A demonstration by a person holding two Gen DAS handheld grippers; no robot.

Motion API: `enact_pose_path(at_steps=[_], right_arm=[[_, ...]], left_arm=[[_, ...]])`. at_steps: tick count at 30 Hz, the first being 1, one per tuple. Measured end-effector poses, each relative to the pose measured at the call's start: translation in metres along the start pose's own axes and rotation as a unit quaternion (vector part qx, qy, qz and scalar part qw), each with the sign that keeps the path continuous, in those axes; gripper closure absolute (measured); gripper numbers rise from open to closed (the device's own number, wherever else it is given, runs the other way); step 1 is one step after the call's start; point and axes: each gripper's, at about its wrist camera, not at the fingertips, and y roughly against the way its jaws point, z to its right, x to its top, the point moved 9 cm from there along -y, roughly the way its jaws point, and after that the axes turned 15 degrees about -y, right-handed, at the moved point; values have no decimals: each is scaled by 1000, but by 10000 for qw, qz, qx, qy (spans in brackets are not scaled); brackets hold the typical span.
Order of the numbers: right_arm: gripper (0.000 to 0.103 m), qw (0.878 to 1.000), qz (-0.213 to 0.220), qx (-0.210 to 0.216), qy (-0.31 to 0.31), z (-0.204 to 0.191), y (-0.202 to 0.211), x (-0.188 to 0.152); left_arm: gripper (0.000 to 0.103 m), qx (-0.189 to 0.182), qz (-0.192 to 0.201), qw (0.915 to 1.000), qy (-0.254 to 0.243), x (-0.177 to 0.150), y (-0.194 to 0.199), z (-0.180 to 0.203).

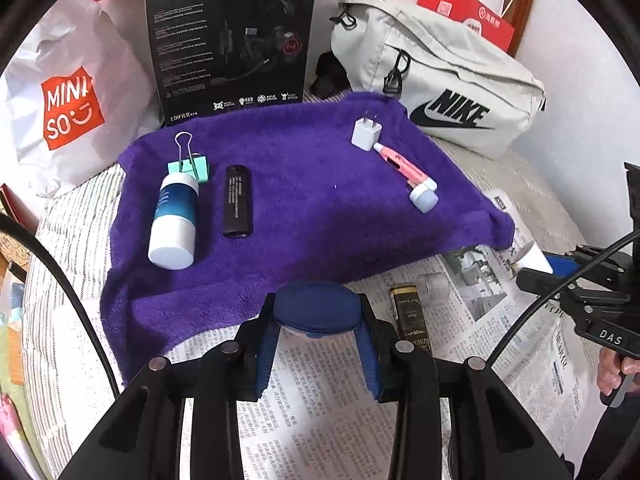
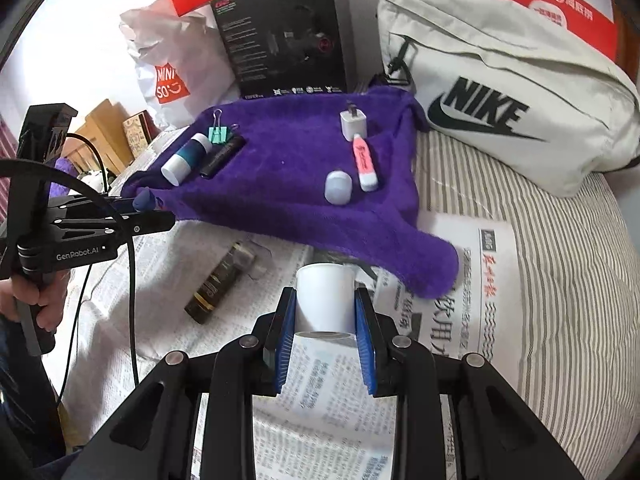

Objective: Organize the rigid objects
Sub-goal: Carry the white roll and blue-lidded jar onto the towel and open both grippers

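A purple towel (image 1: 304,208) lies on the bed. On it lie a white and teal bottle (image 1: 174,220), a black tube (image 1: 238,200), a teal binder clip (image 1: 188,166), a white plug (image 1: 366,132), a pink pen-like item (image 1: 400,164) and a pale blue cap (image 1: 424,198). My left gripper (image 1: 316,316) is shut on a dark blue round jar (image 1: 314,306) at the towel's near edge. My right gripper (image 2: 325,312) is shut on a white cylinder (image 2: 326,296) above newspaper. A black and gold bottle (image 2: 220,284) lies on the newspaper (image 2: 472,300).
A grey Nike bag (image 2: 500,92) lies at the back right. A black headset box (image 1: 230,36) and a white Miniso bag (image 1: 68,96) stand at the back. Red boxes (image 2: 560,8) sit behind. Striped bedding (image 2: 560,320) surrounds the newspaper.
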Motion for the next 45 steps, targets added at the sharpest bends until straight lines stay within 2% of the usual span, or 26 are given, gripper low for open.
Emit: enact_pose_path(at_steps=[16,33,45], right_arm=[[75,9993,117,102,353,-38,-16,51],[75,9995,-46,-148,276,-43,-77,102],[75,9977,-346,-383,434,-44,-119,102]], left_arm=[[69,89,145,9998,118,20,6,-34],[69,144,144,9995,225,28,0,-65],[69,109,82,9995,269,25,-9,-70]])
